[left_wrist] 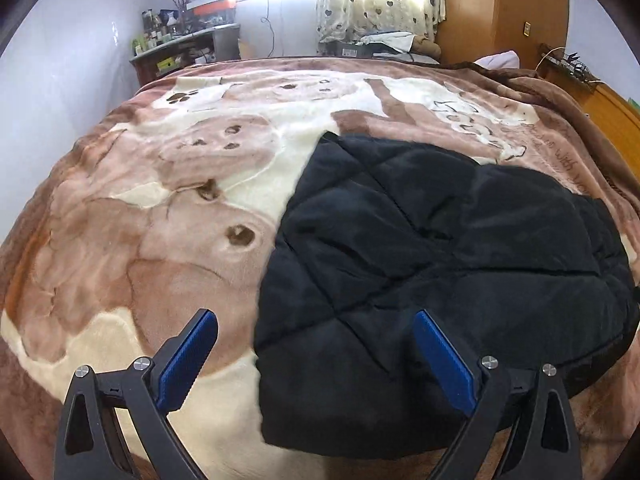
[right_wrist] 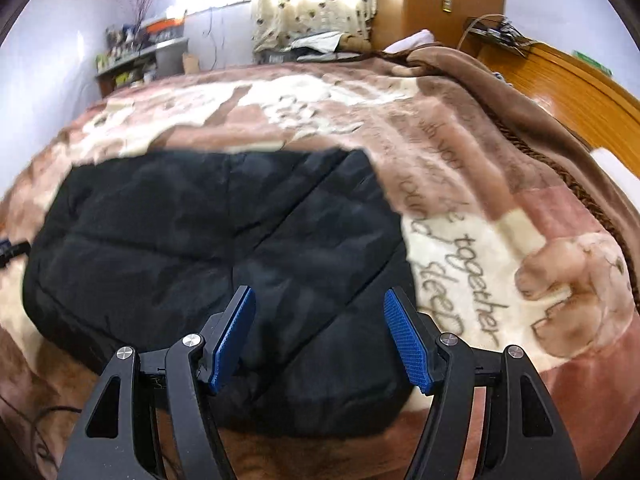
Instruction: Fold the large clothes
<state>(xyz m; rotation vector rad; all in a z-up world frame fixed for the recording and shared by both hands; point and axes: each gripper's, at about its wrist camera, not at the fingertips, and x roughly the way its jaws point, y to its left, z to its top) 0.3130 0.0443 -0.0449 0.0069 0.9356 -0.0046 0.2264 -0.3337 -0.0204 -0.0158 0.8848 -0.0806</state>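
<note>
Two hand-held grippers (left_wrist: 316, 334) (right_wrist: 320, 312), one folded jacket (left_wrist: 440, 260)

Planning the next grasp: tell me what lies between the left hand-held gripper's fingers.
Left wrist view: the black quilted jacket's edge and bear-print blanket show between them.

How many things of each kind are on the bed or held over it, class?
Black quilted jacket: 1
Plush blanket: 1
Grippers, left gripper and right gripper, both open: 2
Total: 4
</note>
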